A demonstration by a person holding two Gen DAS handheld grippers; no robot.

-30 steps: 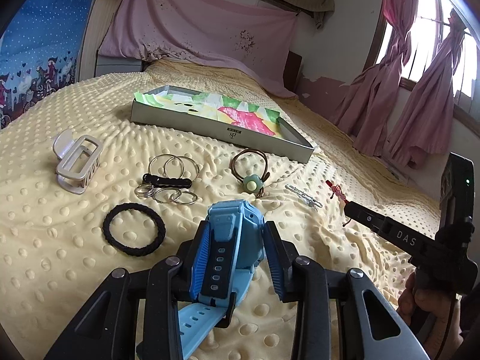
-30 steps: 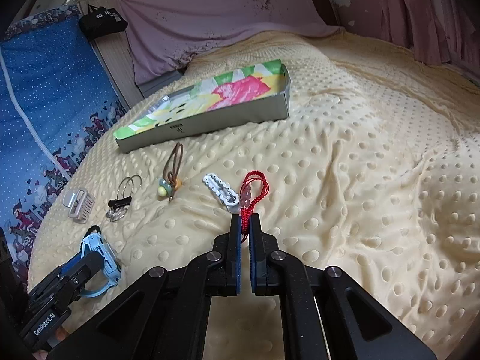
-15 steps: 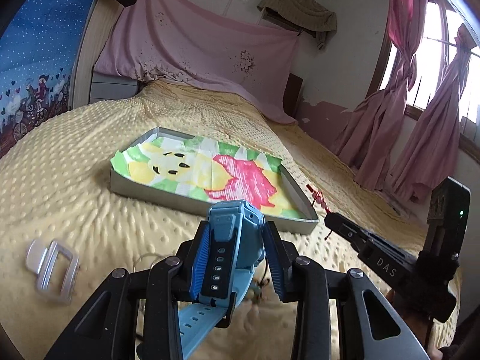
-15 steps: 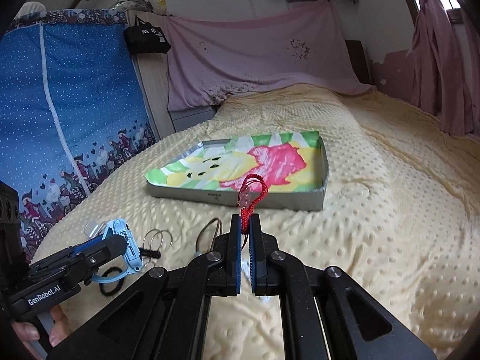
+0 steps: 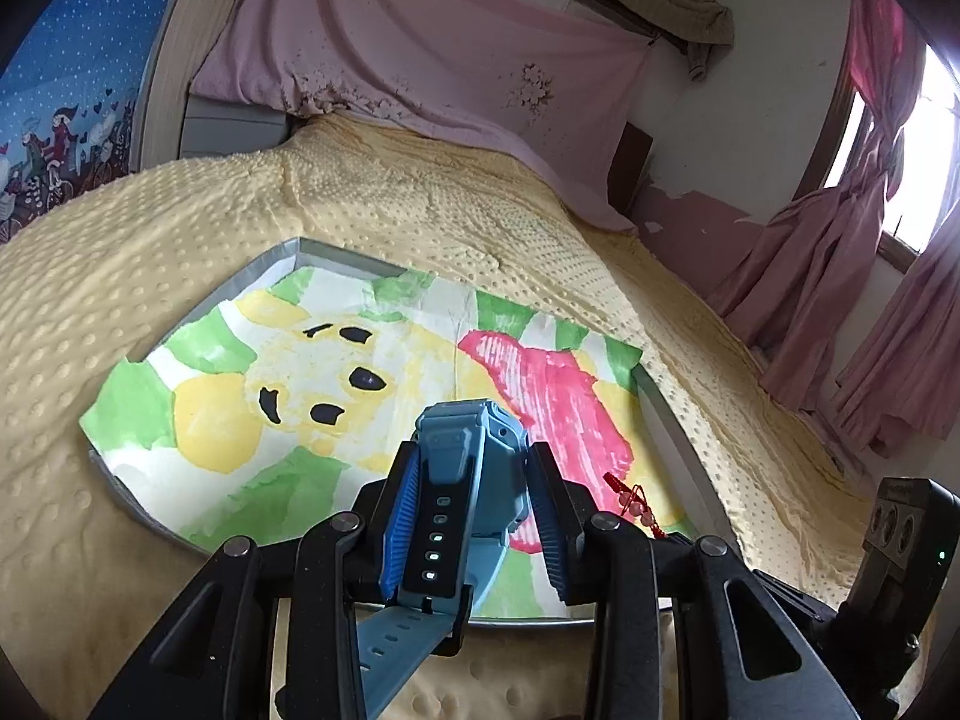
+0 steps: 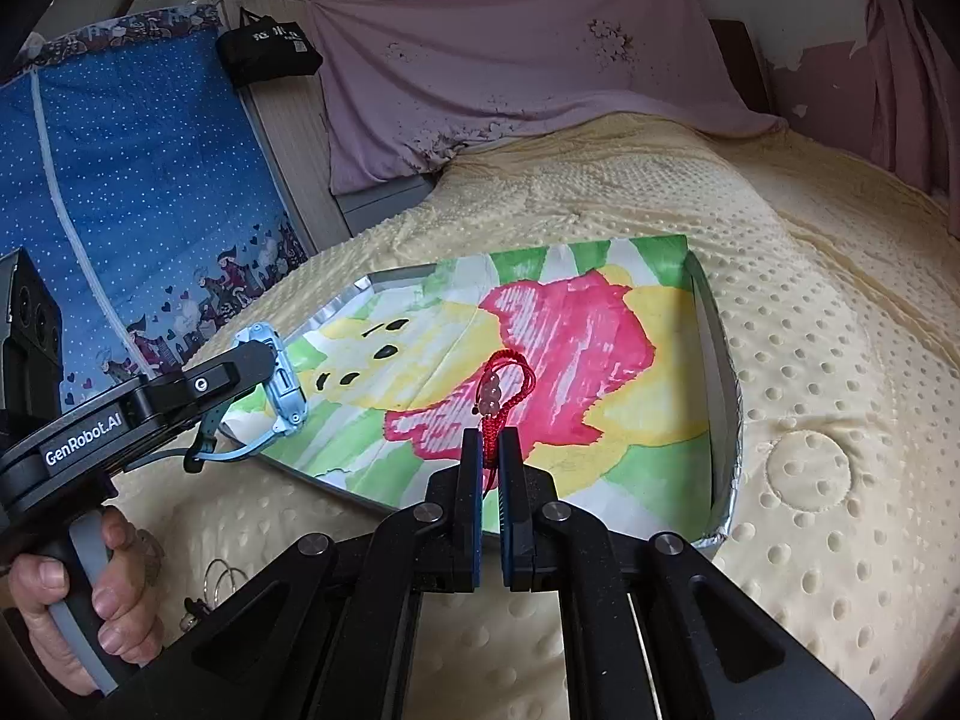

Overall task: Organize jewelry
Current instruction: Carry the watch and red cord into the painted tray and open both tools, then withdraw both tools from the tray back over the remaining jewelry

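Note:
My left gripper (image 5: 471, 480) is shut on a light blue watch (image 5: 465, 474) and holds it above the near edge of a shallow grey tray (image 5: 336, 255) lined with a green, yellow and pink painted sheet. My right gripper (image 6: 491, 450) is shut on a red cord bracelet with pale beads (image 6: 501, 390) and holds it over the tray's (image 6: 717, 324) near right part. The bracelet also shows in the left wrist view (image 5: 633, 498). The left gripper and its watch (image 6: 279, 378) show at the left of the right wrist view.
The tray lies on a yellow dotted blanket (image 5: 150, 210) on a bed. Metal rings (image 6: 219, 579) lie on the blanket below the left hand. A pink sheet (image 6: 510, 78) hangs behind. A blue patterned panel (image 6: 120, 180) stands at the left, pink curtains (image 5: 840, 300) at the right.
Both grippers have moved forward from the loose jewelry on the blanket to over the tray, carrying the watch and the red bracelet. The other items have dropped out of view.

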